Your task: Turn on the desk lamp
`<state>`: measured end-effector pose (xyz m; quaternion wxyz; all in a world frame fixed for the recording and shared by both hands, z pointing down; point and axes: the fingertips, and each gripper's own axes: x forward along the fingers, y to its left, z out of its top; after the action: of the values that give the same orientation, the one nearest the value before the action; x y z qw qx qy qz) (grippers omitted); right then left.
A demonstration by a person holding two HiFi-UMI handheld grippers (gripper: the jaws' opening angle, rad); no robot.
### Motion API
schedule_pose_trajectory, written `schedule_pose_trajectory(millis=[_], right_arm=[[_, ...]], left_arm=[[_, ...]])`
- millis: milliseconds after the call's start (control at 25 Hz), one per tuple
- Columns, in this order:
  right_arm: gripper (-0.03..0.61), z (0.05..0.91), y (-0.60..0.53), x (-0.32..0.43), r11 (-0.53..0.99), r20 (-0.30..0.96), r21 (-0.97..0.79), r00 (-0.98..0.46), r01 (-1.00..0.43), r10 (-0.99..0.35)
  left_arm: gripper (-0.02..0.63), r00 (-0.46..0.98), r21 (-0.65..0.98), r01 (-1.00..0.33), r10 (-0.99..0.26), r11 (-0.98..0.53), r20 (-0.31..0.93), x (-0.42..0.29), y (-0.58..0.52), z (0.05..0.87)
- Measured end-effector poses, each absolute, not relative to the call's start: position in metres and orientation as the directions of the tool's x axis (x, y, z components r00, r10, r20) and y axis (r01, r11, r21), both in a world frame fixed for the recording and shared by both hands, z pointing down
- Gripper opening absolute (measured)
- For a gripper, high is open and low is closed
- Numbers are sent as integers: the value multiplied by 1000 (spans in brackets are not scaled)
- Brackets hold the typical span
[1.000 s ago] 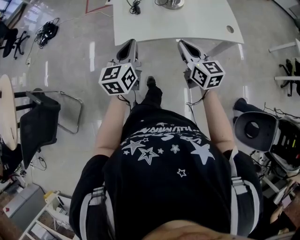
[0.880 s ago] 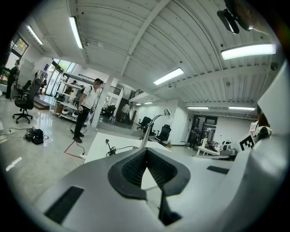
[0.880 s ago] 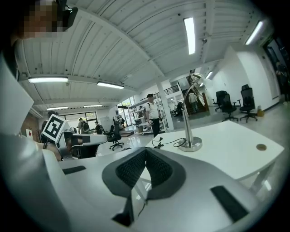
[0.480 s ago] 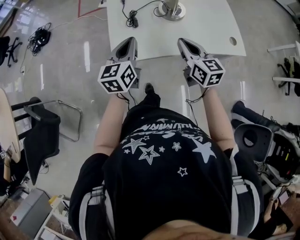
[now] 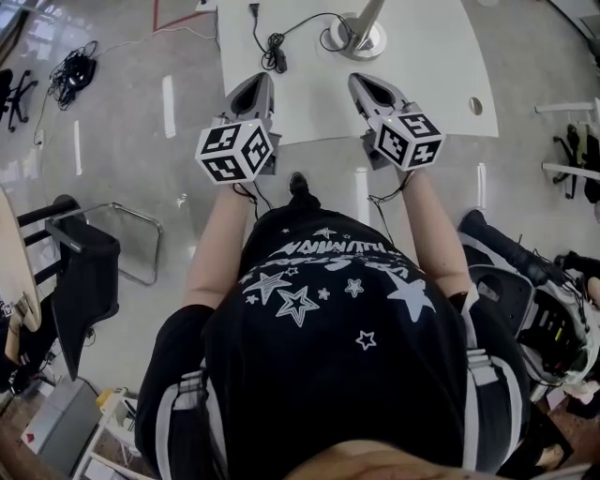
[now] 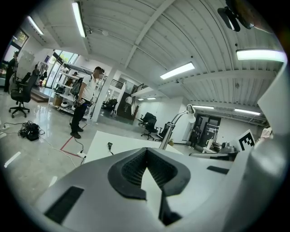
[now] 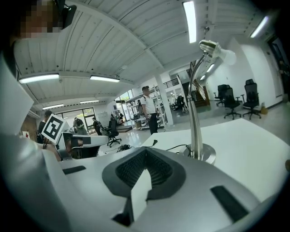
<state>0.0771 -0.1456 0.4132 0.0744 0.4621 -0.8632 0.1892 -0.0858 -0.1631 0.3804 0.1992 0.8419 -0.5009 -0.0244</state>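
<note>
1. Glossy grey floor [image 5: 122, 141] spreads round a white counter [image 5: 422, 80] in an open office with a ribbed ceiling and strip lights.
2. Your left gripper [image 5: 253, 86] has its jaws clenched tip to tip, with nothing between them.
3. Your right gripper [image 5: 367, 84] has its jaws closed together in the same way, and they are empty too.
4. You hold both grippers side by side and apart from each other, their tips over the counter's near edge.
5. Marker cubes, left [image 5: 234, 152] and right [image 5: 410, 139], sit at the back of the grippers, above your forearms.
6. On the counter's far side stands the desk lamp [image 5: 361, 39], beyond your right gripper's tip and apart from it. It has a round metal base and a curved chrome neck, and its head is raised high.
7. From the lamp's base a black cable [image 5: 298, 21] loops left across the counter and ends ahead of your left gripper.
8. On the floor to your left is a black chair [image 5: 80, 272]. In the left gripper view a person [image 6: 84, 106] stands far off.
</note>
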Motion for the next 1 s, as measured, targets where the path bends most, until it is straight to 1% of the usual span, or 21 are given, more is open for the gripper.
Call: schedule_pose_trajectory(millis=[560, 840, 1000], right_arm=[[5, 413, -189, 79, 495, 309, -256, -555, -830, -772], [5, 420, -212, 73, 551, 312, -268, -612, -790, -726], [5, 424, -234, 64, 584, 303, -289, -651, -759, -696]], left_arm=[[9, 510, 366, -830, -839, -421, 191, -78, -203, 394], [9, 473, 305, -864, -852, -400, 224, -67, -207, 399], [9, 439, 287, -886, -856, -363, 273, -63, -218, 415]])
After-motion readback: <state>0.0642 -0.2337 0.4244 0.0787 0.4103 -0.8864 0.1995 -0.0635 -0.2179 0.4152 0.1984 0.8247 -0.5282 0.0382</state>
